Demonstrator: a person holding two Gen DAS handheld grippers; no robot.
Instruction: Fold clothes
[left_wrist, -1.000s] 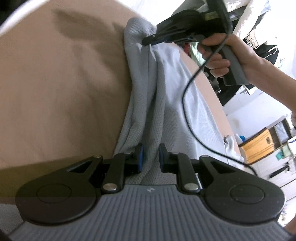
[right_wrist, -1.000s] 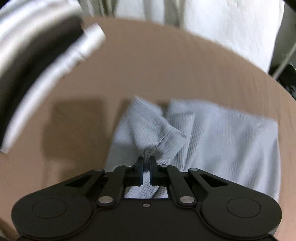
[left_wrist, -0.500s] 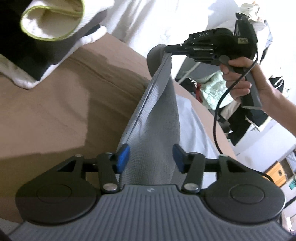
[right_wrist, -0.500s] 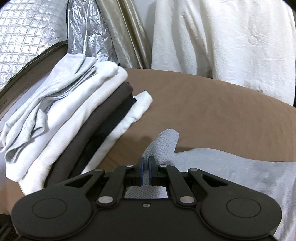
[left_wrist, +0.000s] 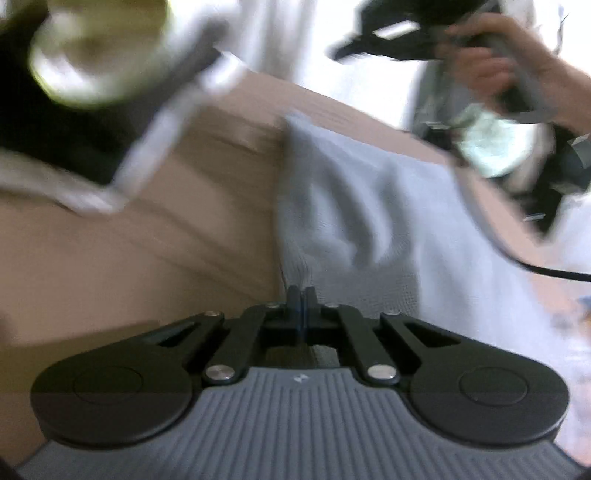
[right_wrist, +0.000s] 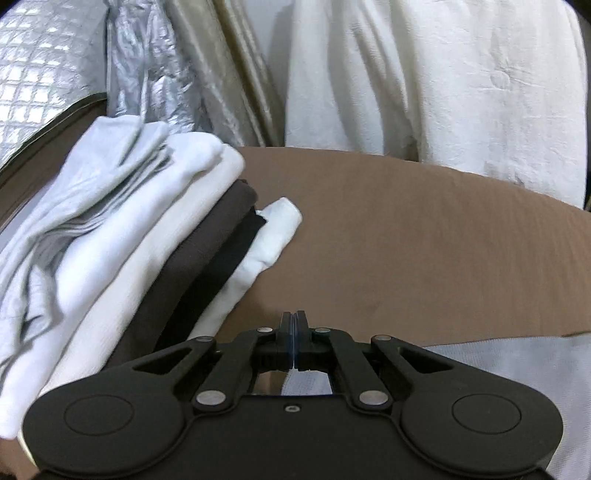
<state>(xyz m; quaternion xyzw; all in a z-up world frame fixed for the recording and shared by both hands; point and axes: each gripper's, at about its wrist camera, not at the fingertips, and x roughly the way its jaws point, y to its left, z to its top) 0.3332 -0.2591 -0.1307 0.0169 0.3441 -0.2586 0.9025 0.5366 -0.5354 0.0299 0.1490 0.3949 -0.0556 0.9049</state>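
A light grey knit garment (left_wrist: 369, 206) lies creased on the brown cover (left_wrist: 147, 258), in a blurred left wrist view. My left gripper (left_wrist: 302, 291) is shut on the garment's near edge, and folds run away from its tips. My right gripper (left_wrist: 338, 55) is held by a hand (left_wrist: 480, 66) high at the back, apart from the garment's far corner. In the right wrist view that gripper (right_wrist: 293, 317) is shut with nothing between its pads. Part of the garment (right_wrist: 517, 354) shows low on the right, and more shows under the jaws.
A stack of folded clothes (right_wrist: 129, 240), white, brown and black, sits on the brown cover (right_wrist: 424, 240) at the left; it shows blurred at the left wrist view's top left (left_wrist: 74, 110). White fabric (right_wrist: 424, 74) and silver quilted sheeting (right_wrist: 37, 74) hang behind. A black cable (left_wrist: 535, 267) trails right.
My left jaws, wide open around the garment half a second ago, have shut. The garment no longer hangs from my right gripper and lies flatter. The right gripper has risen away.
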